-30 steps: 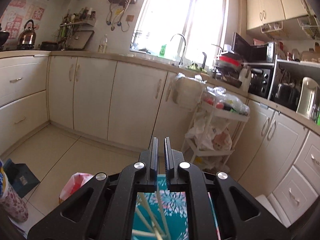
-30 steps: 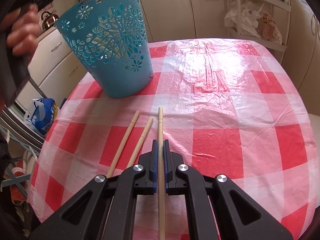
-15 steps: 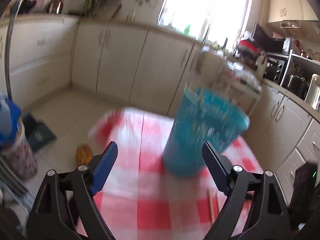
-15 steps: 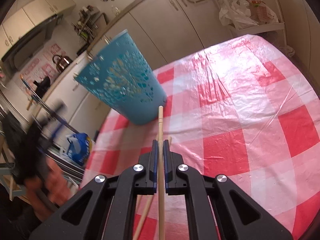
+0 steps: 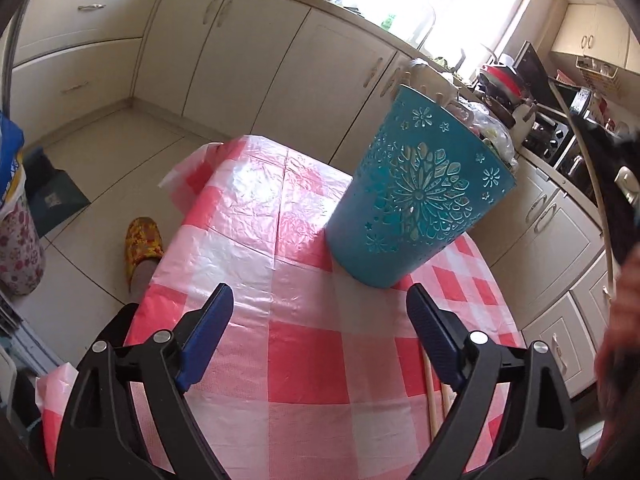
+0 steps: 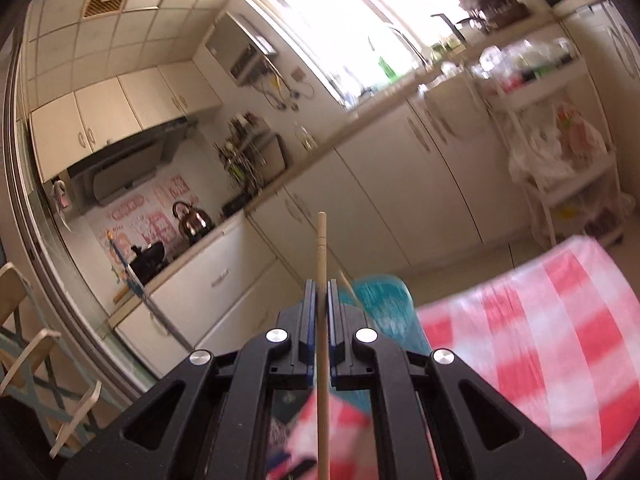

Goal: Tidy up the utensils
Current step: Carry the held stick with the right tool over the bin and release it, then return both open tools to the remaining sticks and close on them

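Observation:
A teal perforated holder [image 5: 416,196] stands upright on the red-and-white checked tablecloth [image 5: 304,360]. My left gripper [image 5: 320,324] is open and empty, low over the cloth in front of the holder. Two wooden chopsticks [image 5: 434,396] lie on the cloth by its right finger. My right gripper [image 6: 320,292] is shut on a wooden chopstick [image 6: 321,248], raised and pointing up towards the kitchen. The teal holder [image 6: 384,300] shows blurred just beyond and below its fingers.
White kitchen cabinets [image 5: 248,40] run behind the table. A yellow slipper [image 5: 144,240] lies on the floor at the left. A white trolley with bags [image 6: 560,132] stands by the counter. A wooden chair [image 6: 36,364] is at the left.
My left gripper opened and dropped from above the holder to the cloth in front of it. My right gripper lifted its chopstick off the table and tilted it upwards.

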`<act>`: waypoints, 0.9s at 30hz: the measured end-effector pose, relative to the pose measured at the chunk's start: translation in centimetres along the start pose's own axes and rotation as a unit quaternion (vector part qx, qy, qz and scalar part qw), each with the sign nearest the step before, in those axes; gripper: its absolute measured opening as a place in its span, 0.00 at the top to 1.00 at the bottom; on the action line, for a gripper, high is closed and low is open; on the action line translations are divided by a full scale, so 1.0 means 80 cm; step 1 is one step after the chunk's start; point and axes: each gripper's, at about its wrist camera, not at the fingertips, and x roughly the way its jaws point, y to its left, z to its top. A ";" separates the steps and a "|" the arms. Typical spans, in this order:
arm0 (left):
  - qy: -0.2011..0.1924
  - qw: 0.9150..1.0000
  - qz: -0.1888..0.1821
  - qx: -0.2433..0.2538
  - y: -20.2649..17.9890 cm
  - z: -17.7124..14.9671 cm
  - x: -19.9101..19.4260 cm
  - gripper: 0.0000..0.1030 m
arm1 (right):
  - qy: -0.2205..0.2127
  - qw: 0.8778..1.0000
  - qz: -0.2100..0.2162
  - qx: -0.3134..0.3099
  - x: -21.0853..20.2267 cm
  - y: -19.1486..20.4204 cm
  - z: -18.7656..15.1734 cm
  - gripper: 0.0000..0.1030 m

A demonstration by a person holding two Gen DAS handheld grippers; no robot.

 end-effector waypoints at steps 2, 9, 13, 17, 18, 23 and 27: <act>0.001 1.000 -0.005 -0.006 0.003 0.001 0.001 0.18 | -0.028 1.000 -0.006 -0.005 0.029 0.012 0.023 0.94; 0.001 1.000 -0.023 -0.012 0.008 0.002 0.002 0.17 | -0.013 0.996 -0.073 -0.049 0.112 0.015 0.036 0.94; -0.002 0.999 -0.028 -0.017 0.010 0.002 0.001 0.17 | 0.018 0.995 -0.079 -0.052 0.116 0.006 0.017 0.94; -0.004 1.000 -0.024 -0.020 0.013 0.001 0.000 0.16 | 0.033 0.995 -0.075 -0.061 0.095 0.011 0.003 0.89; -0.004 1.000 -0.021 -0.020 0.013 0.001 0.000 0.15 | 0.033 0.995 -0.073 -0.065 0.083 0.015 -0.002 0.87; -0.003 1.000 -0.006 -0.020 0.012 0.002 0.000 0.14 | 0.049 0.992 -0.079 -0.084 0.010 0.020 -0.043 0.70; -0.002 1.000 0.010 -0.019 0.010 0.003 0.001 0.13 | 0.094 0.986 -0.116 -0.080 -0.044 0.003 -0.100 0.69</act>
